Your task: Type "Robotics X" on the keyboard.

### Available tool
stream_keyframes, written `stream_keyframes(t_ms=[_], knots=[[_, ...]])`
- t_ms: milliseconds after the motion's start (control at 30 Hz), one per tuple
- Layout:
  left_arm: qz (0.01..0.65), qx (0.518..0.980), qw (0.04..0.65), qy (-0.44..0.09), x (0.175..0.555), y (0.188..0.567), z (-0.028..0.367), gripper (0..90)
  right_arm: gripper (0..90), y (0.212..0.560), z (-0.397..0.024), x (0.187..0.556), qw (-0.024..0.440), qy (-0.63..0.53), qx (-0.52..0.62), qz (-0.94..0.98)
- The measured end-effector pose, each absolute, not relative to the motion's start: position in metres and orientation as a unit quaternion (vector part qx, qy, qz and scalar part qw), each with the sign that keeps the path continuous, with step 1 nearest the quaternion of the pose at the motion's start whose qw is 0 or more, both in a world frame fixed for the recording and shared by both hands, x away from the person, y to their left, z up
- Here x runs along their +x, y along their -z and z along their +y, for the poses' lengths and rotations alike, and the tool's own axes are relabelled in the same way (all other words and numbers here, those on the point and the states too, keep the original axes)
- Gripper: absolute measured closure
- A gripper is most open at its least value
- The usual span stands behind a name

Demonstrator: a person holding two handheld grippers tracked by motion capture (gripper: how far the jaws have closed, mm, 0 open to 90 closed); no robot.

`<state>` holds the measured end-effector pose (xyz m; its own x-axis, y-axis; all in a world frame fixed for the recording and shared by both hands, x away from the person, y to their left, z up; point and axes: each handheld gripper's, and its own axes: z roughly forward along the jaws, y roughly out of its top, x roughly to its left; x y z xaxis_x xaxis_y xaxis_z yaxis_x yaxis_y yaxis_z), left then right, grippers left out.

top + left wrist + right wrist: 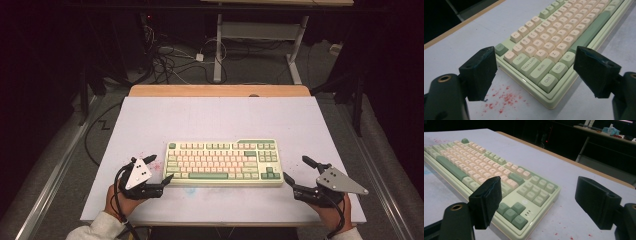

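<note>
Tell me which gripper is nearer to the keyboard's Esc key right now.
Left. The left gripper sits open just off the keyboard's left end, where the Esc key is. The right gripper sits open off the far right end, by the arrow keys.

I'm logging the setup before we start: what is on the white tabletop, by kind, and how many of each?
Pale green keyboard with cream and green keys: 1
Hand-held black two-finger grippers: 2, left gripper and right gripper, both open, one at each end of the keyboard
Total: 3
</note>
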<state>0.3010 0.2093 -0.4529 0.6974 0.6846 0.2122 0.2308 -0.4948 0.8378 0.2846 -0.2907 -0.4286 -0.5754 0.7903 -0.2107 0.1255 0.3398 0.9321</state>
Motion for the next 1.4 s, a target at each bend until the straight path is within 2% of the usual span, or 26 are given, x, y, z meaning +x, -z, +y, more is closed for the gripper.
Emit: stream_keyframes(t_ms=[367, 600, 667, 733, 833, 900, 933, 1033, 1133, 1233, 1400], knots=[[0.281, 0.819, 0.419, -0.273, 0.298, 0.453, 0.212, 18.2, 22.7, 0.426, -0.287, 0.286, 0.344, -0.486, 0.303, 0.745], [0.287, 0.816, 0.421, -0.275, 0.295, 0.452, 0.215, 18.3, 26.3, 0.425, -0.281, 0.290, 0.343, -0.480, 0.294, 0.752], [0.288, 0.815, 0.420, -0.276, 0.293, 0.452, 0.215, 18.4, 34.6, 0.422, -0.279, 0.293, 0.338, -0.481, 0.292, 0.755], [0.290, 0.815, 0.419, -0.275, 0.293, 0.452, 0.216, 18.4, 36.6, 0.419, -0.277, 0.297, 0.334, -0.482, 0.288, 0.757], [0.294, 0.815, 0.419, -0.273, 0.294, 0.453, 0.217, 18.4, 46.1, 0.416, -0.273, 0.303, 0.327, -0.477, 0.285, 0.764], [0.292, 0.814, 0.418, -0.277, 0.294, 0.452, 0.218, 18.4, 56.0, 0.414, -0.271, 0.307, 0.319, -0.474, 0.286, 0.769], [0.292, 0.814, 0.417, -0.278, 0.294, 0.453, 0.218, 18.4, 56.0, 0.414, -0.271, 0.307, 0.319, -0.474, 0.286, 0.769], [0.296, 0.813, 0.417, -0.277, 0.294, 0.453, 0.218, 18.4, 77.2, 0.412, -0.265, 0.316, 0.291, -0.469, 0.284, 0.784], [0.296, 0.814, 0.417, -0.275, 0.295, 0.453, 0.218, 18.4, 86.9, 0.412, -0.258, 0.321, 0.275, -0.461, 0.280, 0.796], [0.295, 0.816, 0.415, -0.274, 0.295, 0.453, 0.217, 18.4, 90.0, 0.412, -0.250, 0.325, 0.263, -0.455, 0.271, 0.806], [0.298, 0.818, 0.413, -0.266, 0.295, 0.455, 0.215, 18.4, 90.0, 0.418, -0.231, 0.334, 0.241, -0.436, 0.254, 0.829]])
